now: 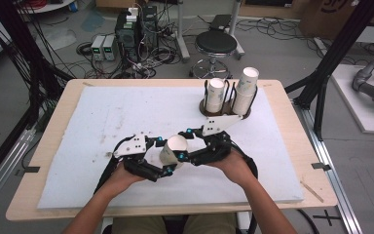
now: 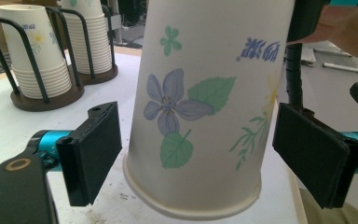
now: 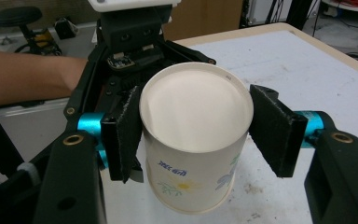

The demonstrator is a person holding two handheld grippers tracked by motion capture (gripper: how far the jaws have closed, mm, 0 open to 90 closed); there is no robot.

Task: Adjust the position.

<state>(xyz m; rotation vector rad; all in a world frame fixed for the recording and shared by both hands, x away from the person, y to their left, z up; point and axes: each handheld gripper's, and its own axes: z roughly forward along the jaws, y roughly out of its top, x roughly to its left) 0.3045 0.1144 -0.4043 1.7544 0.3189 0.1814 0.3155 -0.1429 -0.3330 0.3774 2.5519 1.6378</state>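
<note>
My forearms come in at the bottom, and between my two grippers a flowered paper cup (image 1: 174, 149) is held upside down over the white mat (image 1: 102, 122). My right gripper (image 3: 193, 135) grips its sides; my left gripper (image 2: 198, 149) stands spread around it, jaws apart from the wall. Behind the mat, a cup rack (image 1: 224, 105) holds stacks; on the grey floor beyond are a stool (image 1: 216, 44) and tangled cables (image 1: 146, 58).
</note>
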